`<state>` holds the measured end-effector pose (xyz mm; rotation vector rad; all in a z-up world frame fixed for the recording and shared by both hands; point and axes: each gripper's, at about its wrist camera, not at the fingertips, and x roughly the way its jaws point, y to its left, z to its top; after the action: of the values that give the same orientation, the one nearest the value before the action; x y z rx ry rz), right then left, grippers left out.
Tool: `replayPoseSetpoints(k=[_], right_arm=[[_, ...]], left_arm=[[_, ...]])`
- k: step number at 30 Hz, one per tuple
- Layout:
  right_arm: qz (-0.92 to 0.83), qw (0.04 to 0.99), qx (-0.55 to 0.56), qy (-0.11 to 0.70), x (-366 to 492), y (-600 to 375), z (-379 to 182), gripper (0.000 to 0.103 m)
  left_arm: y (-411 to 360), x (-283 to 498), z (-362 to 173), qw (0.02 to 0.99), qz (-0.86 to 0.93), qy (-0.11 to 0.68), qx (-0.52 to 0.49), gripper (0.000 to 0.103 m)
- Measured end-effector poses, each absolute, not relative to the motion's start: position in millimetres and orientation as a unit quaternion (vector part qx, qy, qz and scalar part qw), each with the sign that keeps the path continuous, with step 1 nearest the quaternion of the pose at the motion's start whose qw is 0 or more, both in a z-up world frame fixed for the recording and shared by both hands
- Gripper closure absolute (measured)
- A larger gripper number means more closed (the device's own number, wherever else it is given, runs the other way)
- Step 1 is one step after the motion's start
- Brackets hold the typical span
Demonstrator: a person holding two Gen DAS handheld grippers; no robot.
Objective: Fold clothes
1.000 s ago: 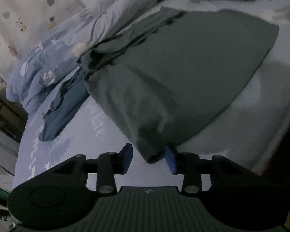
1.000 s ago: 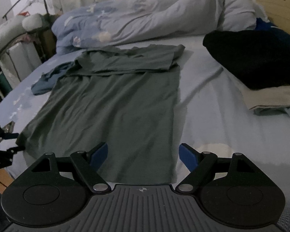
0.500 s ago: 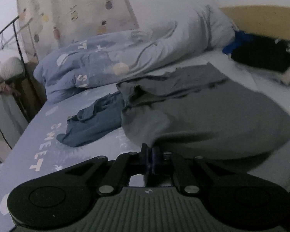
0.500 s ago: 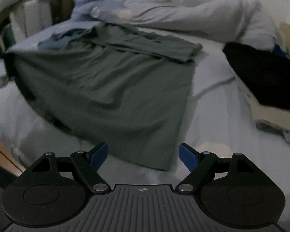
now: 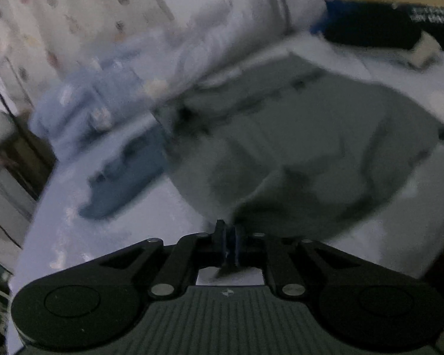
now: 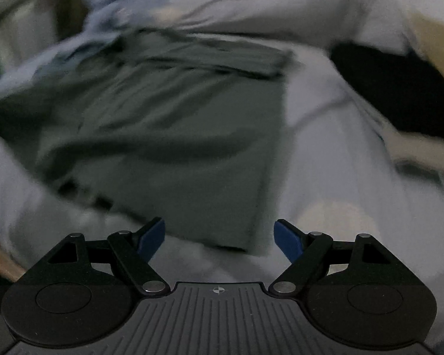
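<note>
**Left corner pinched, right jaws wide**

While the grey shirt [image 6: 174, 136] lies spread along the middle of the bed [image 6: 325, 159], its near left corner rises to your left gripper [image 5: 227, 238], whose fingers are clenched on the cloth. It looks thin and limp, so expect it to sag, drag and crease rather than hold a line; a corner or hem is the sound place to grip, never the middle of the panel. Your right gripper [image 6: 219, 233] hangs released, jaws wide, just above the shirt's near right corner, which rests flat on the sheet.

At the far end the shirt's top is bunched against the pale duvet [image 6: 251, 14]. A blue garment [image 5: 124, 180] lies just beside the shirt's left edge, and a dark pile [image 6: 393, 88] sits well apart on the right. Bare sheet shows to the right of the shirt. Both views are blurred, so finer folds cannot be read.
</note>
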<state>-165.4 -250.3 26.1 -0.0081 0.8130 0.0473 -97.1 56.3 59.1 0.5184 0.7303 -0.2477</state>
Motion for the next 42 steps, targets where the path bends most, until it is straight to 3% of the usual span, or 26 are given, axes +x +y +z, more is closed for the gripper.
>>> replayPoseSetpoints(k=[2,3,6,8,11,12,13,16,20,22,25,29,31,33,34,36,38,42], right_arm=[[0.006,0.911,0.049,0.410,-161,-266,24,0.020],[-0.003,0.905,0.068,0.419,-159,-272,21,0.020],[-0.022,0.903,0.074,0.424,-156,-278,22,0.024],[-0.034,0.903,0.072,0.422,-156,-280,25,0.028],[-0.052,0.904,0.069,0.418,-156,-283,28,0.057],[-0.058,0.904,0.068,0.417,-156,-284,30,0.083],[-0.065,0.904,0.067,0.416,-156,-285,31,0.102],[-0.083,0.905,0.064,0.413,-156,-287,35,0.102],[-0.070,0.905,0.072,0.414,-154,-293,32,0.102],[-0.051,0.904,0.081,0.416,-153,-297,28,0.102],[-0.033,0.902,0.089,0.421,-151,-299,23,0.100],[-0.027,0.899,0.092,0.427,-148,-296,21,0.099],[-0.024,0.898,0.093,0.430,-147,-294,21,0.097],[-0.021,0.897,0.093,0.432,-146,-291,21,0.089],[-0.020,0.896,0.094,0.433,-145,-290,21,0.085],[-0.022,0.897,0.094,0.430,-145,-293,22,0.066],[-0.026,0.900,0.105,0.422,-147,-296,26,0.060],[-0.027,0.898,0.117,0.422,-145,-299,26,0.058]], left_arm=[[56,-98,51,0.887,-0.136,0.367,0.244,0.090],[56,-98,49,0.885,-0.139,0.372,0.244,0.084],[62,-96,52,0.889,-0.131,0.374,0.231,0.051],[72,-96,59,0.898,-0.117,0.368,0.209,0.036],[93,-90,70,0.913,-0.093,0.364,0.158,0.027],[101,-87,73,0.916,-0.085,0.365,0.139,0.025],[109,-82,74,0.918,-0.075,0.369,0.121,0.023],[132,-67,69,0.916,-0.041,0.395,0.055,0.023],[155,-53,55,0.906,-0.036,0.420,-0.026,0.026],[160,-48,47,0.902,-0.043,0.427,-0.039,0.034],[161,-36,34,0.894,-0.063,0.442,-0.033,0.046],[152,-30,18,0.886,-0.072,0.457,0.012,0.050],[150,-32,17,0.885,-0.078,0.458,0.007,0.066],[157,-36,19,0.879,-0.088,0.467,-0.045,0.095],[161,-38,20,0.875,-0.093,0.470,-0.071,0.095],[168,-42,23,0.864,-0.103,0.477,-0.123,0.095],[180,-52,27,0.852,-0.108,0.475,-0.190,0.095],[215,-93,45,0.839,-0.082,0.431,-0.320,0.095]])
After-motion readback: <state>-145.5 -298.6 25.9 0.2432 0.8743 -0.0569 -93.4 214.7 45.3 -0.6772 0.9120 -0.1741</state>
